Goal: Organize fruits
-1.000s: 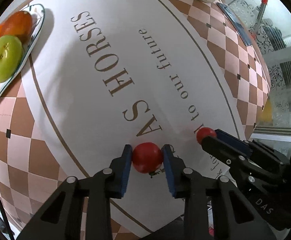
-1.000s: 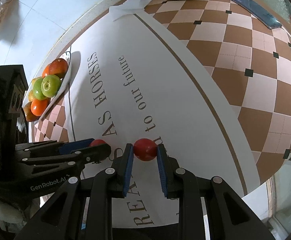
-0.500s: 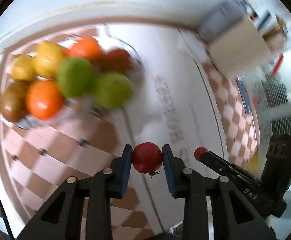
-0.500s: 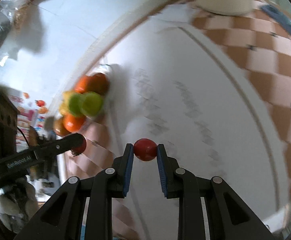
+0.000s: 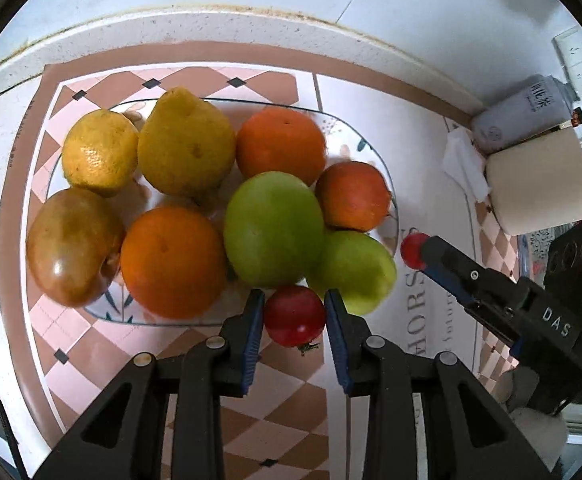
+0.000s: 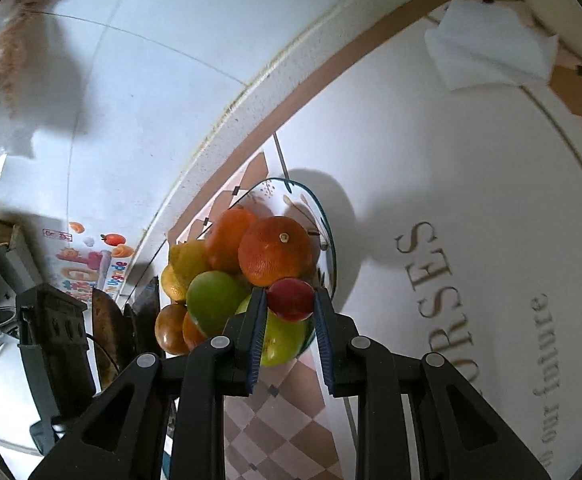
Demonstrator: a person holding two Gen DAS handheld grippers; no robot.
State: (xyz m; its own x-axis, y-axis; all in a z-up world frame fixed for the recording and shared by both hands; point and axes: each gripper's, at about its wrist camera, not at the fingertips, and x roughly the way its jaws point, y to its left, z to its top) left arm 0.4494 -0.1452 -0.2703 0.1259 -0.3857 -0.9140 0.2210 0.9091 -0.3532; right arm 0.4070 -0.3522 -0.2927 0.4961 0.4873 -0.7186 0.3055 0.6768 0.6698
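Over the near rim of the glass fruit plate [image 5: 391, 208], the left gripper [image 5: 295, 318] is clamped on a small red tomato [image 5: 294, 315], blue pads pressing both its sides. That plate is packed nearly edge to edge: two green apples [image 5: 273, 228], oranges [image 5: 173, 260], yellow citrus [image 5: 185, 140] and a brownish apple [image 5: 71, 246]; bare glass shows only in thin strips along the rim. Just beside the plate's right edge, the right gripper [image 6: 290, 300] grips a second tomato [image 6: 291, 299], seen in its own view above the pile's near side. Right of the plate, the white mat [image 6: 471, 200] with printed lettering lies wide and bare. At the table's [image 5: 251, 36] far right corner stand a cream container [image 5: 539, 184], a bottle [image 5: 519, 112] and a folded tissue [image 5: 465, 164], close to the wall.
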